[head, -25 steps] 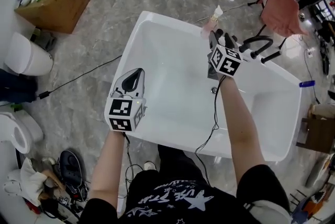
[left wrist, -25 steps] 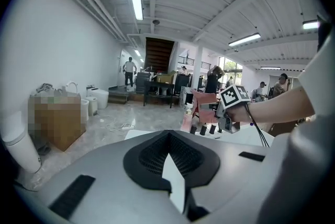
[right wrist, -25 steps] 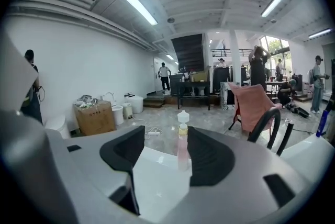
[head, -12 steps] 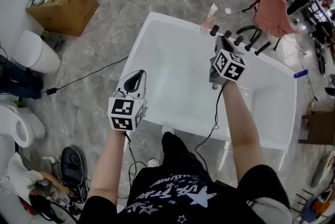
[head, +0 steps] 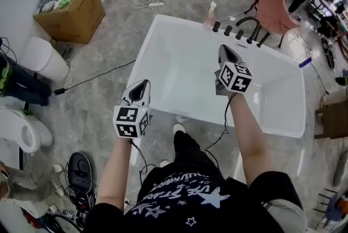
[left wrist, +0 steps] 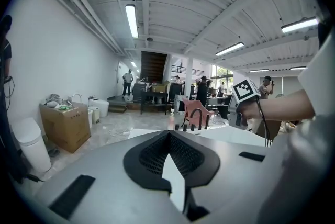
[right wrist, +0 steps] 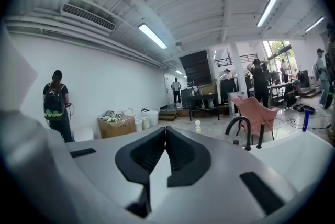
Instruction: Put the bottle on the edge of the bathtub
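A small pinkish bottle (head: 210, 13) with a white pump top stands upright on the far rim of the white bathtub (head: 145, 49), just left of the black faucet (head: 247, 22). It also shows far off as the bottle (left wrist: 171, 121) in the left gripper view and the bottle (right wrist: 198, 126) in the right gripper view. My right gripper (head: 224, 50) hovers over the tub, well short of the bottle, shut and empty (right wrist: 165, 129). My left gripper (head: 141, 86) hangs over the tub's near left rim, shut with nothing in it (left wrist: 168, 133).
A cardboard box (head: 70, 11) and a toilet (head: 41, 57) stand on the floor to the left. A pink chair (head: 272, 8) sits behind the faucet. Cables run over the marble floor. The person's legs stand at the tub's near side. People stand far back.
My right gripper has drawn back from the bottle toward the person. The bottle stays on the far rim. The left gripper has barely moved.
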The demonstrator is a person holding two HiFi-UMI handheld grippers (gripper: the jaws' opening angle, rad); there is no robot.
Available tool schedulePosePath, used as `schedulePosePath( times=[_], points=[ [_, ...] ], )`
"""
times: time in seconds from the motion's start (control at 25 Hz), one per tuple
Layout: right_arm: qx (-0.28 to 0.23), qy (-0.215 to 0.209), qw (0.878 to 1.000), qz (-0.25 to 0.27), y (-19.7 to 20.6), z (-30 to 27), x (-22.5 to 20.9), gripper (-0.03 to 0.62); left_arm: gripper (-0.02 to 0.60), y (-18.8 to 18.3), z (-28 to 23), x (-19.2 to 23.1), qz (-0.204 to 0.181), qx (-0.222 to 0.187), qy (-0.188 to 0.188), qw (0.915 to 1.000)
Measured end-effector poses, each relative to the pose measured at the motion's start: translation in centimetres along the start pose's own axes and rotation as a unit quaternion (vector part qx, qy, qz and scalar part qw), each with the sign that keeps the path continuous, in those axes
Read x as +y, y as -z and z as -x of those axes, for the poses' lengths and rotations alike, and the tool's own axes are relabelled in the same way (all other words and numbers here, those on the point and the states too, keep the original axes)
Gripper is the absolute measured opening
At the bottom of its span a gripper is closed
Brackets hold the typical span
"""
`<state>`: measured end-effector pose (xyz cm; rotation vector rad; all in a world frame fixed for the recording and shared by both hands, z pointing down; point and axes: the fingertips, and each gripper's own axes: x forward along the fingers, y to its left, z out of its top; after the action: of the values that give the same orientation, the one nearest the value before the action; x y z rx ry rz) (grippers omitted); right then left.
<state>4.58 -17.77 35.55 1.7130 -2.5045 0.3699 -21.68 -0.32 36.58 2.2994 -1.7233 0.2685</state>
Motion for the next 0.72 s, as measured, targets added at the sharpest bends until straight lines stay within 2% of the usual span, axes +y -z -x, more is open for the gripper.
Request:
schedulePosePath(
  times=[0.4, 0.72],
  points=[
    [-0.008, -0.046, 0.999, 0.029, 1.9, 13.2, 7.8, 0.015, 0.015, 3.9, 9.6, -3.6, 0.008, 0.016, 0.006, 0.9998],
    [0.017, -0.050, 0.999, 0.000, 7.3, 18.4, 9.6, 0.015, 0.015, 7.8, 13.1, -4.9, 0.028, 0.029, 0.007, 0.9992]
  ],
)
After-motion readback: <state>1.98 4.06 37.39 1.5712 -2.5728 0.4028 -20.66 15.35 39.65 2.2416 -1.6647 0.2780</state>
